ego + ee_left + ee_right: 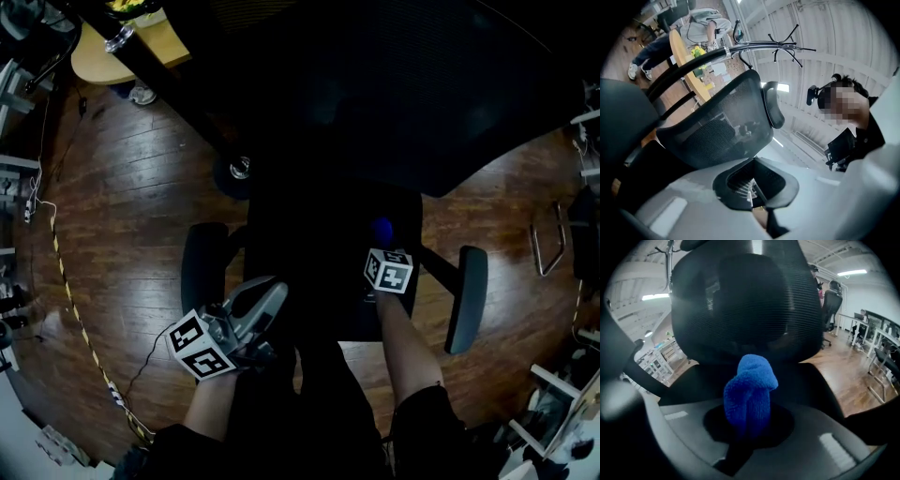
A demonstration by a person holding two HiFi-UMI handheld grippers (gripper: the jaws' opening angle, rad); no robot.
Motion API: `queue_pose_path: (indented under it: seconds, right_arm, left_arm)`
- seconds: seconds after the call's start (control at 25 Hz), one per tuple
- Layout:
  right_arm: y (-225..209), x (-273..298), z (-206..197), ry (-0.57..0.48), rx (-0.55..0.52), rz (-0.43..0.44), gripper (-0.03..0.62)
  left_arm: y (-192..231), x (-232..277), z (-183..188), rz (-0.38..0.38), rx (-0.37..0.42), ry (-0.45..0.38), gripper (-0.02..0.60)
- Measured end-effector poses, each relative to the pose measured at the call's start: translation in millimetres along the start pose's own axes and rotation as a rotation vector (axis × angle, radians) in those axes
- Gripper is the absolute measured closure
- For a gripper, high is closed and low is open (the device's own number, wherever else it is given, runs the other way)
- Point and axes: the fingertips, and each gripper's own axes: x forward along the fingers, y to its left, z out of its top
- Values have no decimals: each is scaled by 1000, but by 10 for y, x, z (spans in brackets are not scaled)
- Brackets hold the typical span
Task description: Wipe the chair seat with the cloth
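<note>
Two claws are over the chair, but only one carries something. The right claw (749,427) is closed on the blue cloth (751,390). The cloth stands out of its tips as a bunched roll and points to twelve o'clock, toward the chair back (745,301). In the head view this claw is above the chair seat (309,253), at about three o'clock of its middle, with the cloth just ahead of it. The left claw (753,187) is narrow, its jaws almost together with nothing between them (it sits near eight o'clock of the seat and looks upward).

I judge that the wiping itself is the step in hand, though I cannot tell if the cloth touches the seat now. A stroke would call for pressing the roll onto the fabric and drawing it across with a firm grip, because such a small bundle can slip out.
</note>
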Motion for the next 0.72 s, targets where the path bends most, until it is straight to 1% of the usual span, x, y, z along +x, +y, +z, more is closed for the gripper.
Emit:
queue_pose_path:
  seconds: [0.12, 0.32, 0.44, 0.52, 0.6, 0.72]
  right_arm:
    - [735, 188, -49, 23, -13, 131, 559]
    - [1955, 357, -146, 79, -78, 342, 559]
    - [2545, 363, -241, 111, -127, 453, 559]
    - [2809, 384, -357, 149, -158, 498, 559]
    - [2945, 397, -472, 179, -178, 508, 559]
    - [2960, 394, -530, 144, -217, 491, 559]
  left_arm:
    - [5, -185, 126, 31, 5, -57, 592]
    - [39, -594, 349, 97, 27, -152, 592]
    - [55, -783, 431, 126, 31, -202, 592]
    - [60, -886, 473, 141, 32, -230, 592]
    - [61, -969, 491, 152, 33, -247, 592]
    - [41, -1062, 490, 153, 33, -257, 592]
